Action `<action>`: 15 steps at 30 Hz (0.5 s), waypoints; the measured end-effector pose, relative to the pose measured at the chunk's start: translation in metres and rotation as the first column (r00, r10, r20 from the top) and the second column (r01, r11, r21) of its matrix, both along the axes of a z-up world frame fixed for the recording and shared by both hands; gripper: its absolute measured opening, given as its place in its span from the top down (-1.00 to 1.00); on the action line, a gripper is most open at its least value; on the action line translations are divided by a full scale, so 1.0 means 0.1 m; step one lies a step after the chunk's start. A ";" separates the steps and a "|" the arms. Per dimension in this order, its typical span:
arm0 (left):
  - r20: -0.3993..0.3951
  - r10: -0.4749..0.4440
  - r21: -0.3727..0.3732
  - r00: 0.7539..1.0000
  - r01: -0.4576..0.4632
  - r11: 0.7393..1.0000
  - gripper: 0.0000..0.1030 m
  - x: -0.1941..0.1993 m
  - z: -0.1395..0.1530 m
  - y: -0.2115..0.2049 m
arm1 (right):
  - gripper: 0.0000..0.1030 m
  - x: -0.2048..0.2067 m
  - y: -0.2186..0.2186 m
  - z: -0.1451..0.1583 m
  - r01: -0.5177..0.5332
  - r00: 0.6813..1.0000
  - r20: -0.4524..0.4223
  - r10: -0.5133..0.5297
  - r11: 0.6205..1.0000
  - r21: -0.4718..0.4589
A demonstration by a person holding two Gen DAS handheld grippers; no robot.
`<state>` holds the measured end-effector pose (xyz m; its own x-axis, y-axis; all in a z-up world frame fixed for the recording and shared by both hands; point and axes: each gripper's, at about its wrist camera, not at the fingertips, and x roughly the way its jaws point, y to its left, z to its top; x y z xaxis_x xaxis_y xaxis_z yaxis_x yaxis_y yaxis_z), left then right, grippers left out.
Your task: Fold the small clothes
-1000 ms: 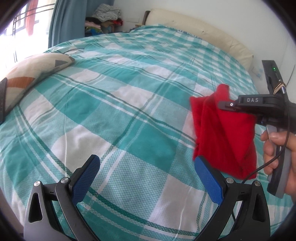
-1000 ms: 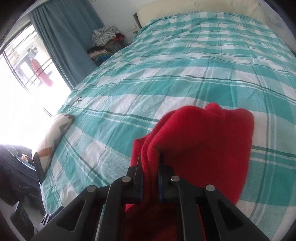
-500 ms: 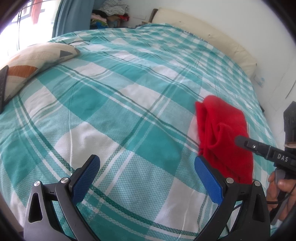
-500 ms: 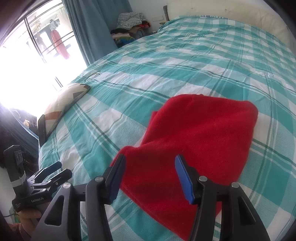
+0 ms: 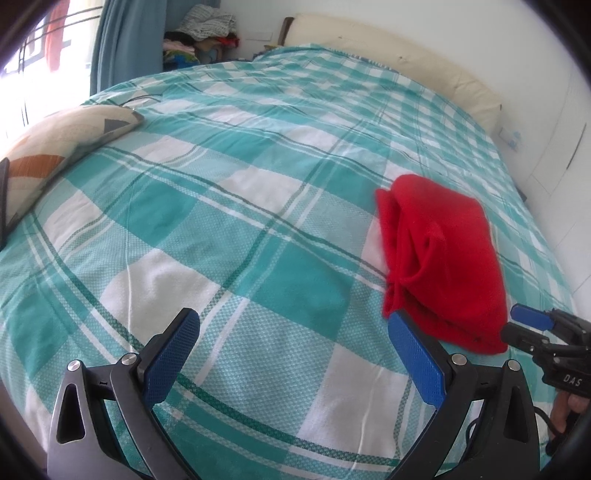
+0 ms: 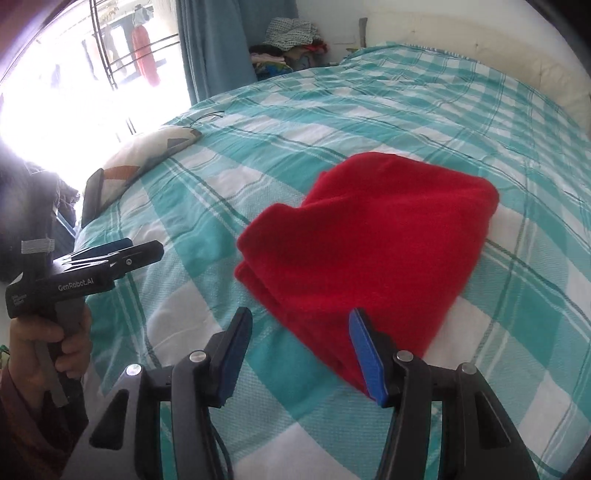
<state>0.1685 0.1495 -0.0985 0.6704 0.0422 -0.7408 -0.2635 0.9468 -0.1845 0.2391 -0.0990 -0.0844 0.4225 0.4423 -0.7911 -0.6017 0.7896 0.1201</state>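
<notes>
A folded red garment (image 5: 439,258) lies on the teal and white checked bed cover (image 5: 229,221), to the right in the left wrist view. In the right wrist view the garment (image 6: 369,243) lies just ahead of my right gripper (image 6: 299,350), which is open and empty, its right pad at the garment's near edge. My left gripper (image 5: 291,354) is open and empty over bare cover, to the left of the garment. The left gripper also shows in the right wrist view (image 6: 110,251), held by a hand at the far left.
A patterned pillow (image 5: 55,144) lies at the bed's left edge. A cream headboard cushion (image 5: 399,59) runs along the wall at the far end. A pile of clothes (image 5: 203,33) sits beside a blue curtain (image 5: 122,44) by the window.
My right gripper opened and let go of the red garment, which now lies flat on the bed. The right gripper then pulled back toward the near edge. The left gripper stayed open.
</notes>
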 end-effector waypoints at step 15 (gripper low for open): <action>-0.011 -0.037 0.124 0.999 0.038 0.992 -0.98 -0.04 -0.01 -0.21 | -0.15 -0.42 -0.40 -0.24 0.086 0.996 -0.026 -0.086 0.996 0.024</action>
<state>0.1650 0.1288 -0.0994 0.6670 0.1095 -0.7369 -0.2286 0.9715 -0.0625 0.1970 -0.1385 -0.1086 0.4404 0.4247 -0.7910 -0.5282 0.8350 0.1542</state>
